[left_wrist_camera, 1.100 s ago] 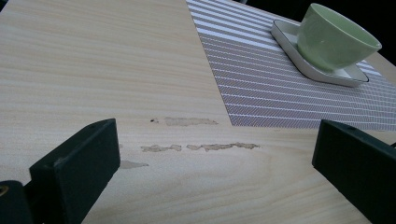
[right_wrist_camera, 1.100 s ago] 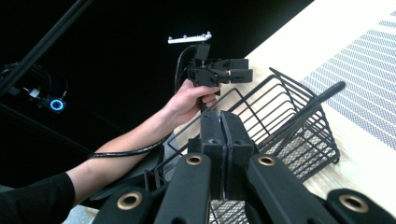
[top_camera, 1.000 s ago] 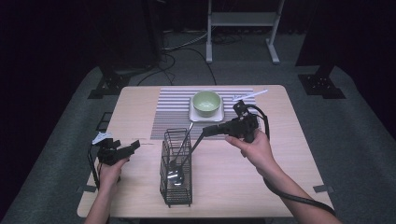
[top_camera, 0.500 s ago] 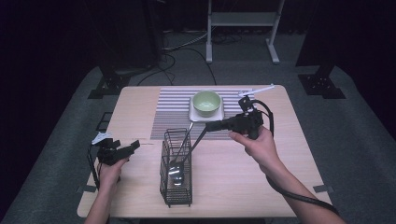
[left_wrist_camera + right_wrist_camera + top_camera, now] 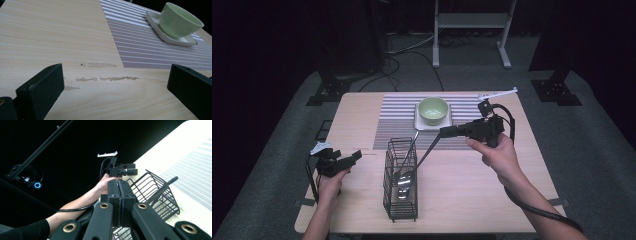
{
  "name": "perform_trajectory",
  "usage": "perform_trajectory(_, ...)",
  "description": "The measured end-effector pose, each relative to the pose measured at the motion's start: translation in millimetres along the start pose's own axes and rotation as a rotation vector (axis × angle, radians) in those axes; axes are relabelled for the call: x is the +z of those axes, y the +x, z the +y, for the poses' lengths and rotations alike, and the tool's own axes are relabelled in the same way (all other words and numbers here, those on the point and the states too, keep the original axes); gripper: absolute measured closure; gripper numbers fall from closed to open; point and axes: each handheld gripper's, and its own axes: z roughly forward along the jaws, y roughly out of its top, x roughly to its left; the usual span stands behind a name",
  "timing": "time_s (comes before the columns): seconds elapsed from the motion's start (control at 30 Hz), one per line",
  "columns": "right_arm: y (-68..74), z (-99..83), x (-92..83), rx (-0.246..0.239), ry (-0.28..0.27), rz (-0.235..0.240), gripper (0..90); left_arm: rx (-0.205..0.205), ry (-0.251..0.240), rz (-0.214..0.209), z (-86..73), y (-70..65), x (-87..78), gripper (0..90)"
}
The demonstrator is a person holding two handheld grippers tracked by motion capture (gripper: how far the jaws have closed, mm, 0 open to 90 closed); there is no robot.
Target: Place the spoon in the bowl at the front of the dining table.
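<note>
From above, my right tongs were clamped shut on the top end of a long spoon. Its dark handle slanted down and away from them into the wire basket, where its head sat low beside a second spoon. My grip was only at the handle's very tip, so I judged the spoon could swing or slip out. Its head might also have snagged the wires and tipped the basket, since my left tongs were well apart from it and not steadying it.

Along my left tongs, the jaws stood wide open with nothing in them, just bare desk below. A green bowl on its plate sat far ahead of them.

Along my right tongs, the jaws met tightly and hid the held handle. The basket lay just beyond and below them, with the other spoon's handle leaning out, easy to knock.
</note>
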Motion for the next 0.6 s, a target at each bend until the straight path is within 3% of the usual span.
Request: perform_trajectory(0.6,-1.3,-6.4,-38.1,0.014,-0.046,-0.046,89.2,0.005,0.000,0.001,0.0,-1.2,0.4,0.0)
